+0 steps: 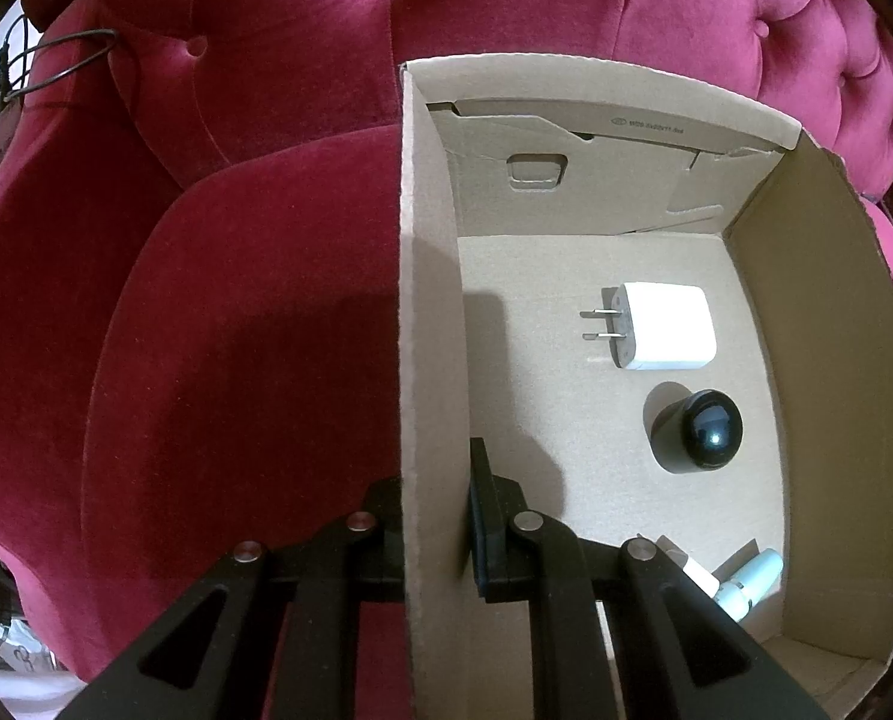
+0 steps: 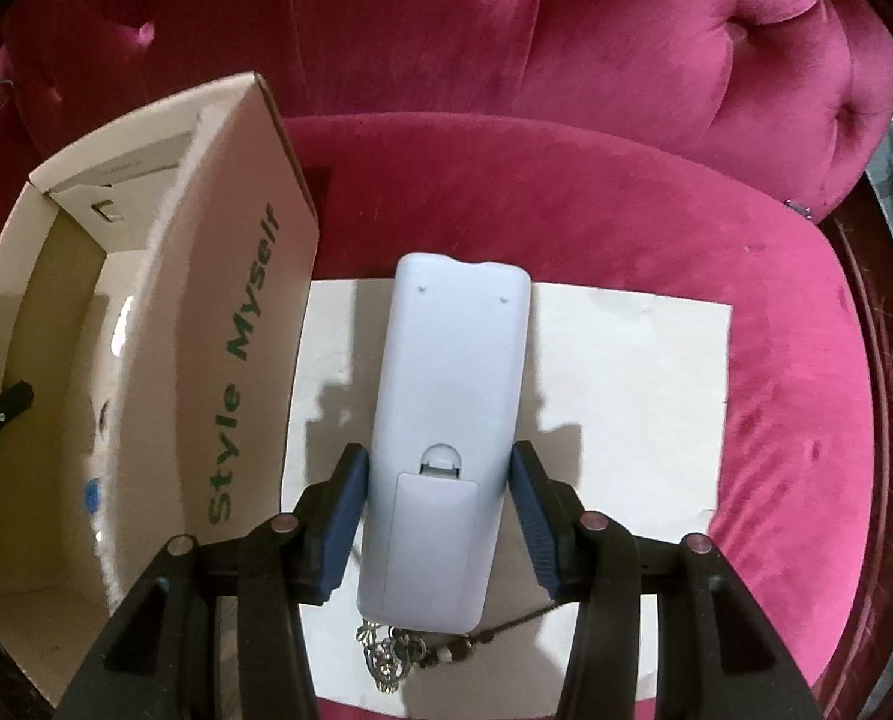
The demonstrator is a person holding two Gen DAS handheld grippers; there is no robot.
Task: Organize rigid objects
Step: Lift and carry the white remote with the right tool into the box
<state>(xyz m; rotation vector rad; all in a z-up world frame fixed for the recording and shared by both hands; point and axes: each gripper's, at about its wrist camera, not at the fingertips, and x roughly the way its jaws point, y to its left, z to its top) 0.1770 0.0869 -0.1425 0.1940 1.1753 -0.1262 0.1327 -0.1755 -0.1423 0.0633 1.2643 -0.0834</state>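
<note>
The right gripper [image 2: 437,516] clamps a white remote control [image 2: 446,438] by its long edges near the battery cover, back side up, above a pale sheet [image 2: 626,396] spread on the red velvet sofa [image 2: 746,240]. The left gripper [image 1: 434,534] is closed on the left wall of the cardboard box [image 1: 431,300], steadying it. The step in hand looks like carrying the remote over into the box, so the grip should stay square and firm while it clears the near wall printed "Style Myself", since the remote's long free end could swing. A beaded keychain [image 2: 398,651] lies just under the remote's near end and may snag; I would check it hangs free before moving across. Set the remote down in the bare floor space beside the left wall. Inside the box I count one white plug adapter [image 1: 662,327], one black domed cap [image 1: 695,432], and one pale blue tube [image 1: 752,585] in the near corner, partly hidden.
</note>
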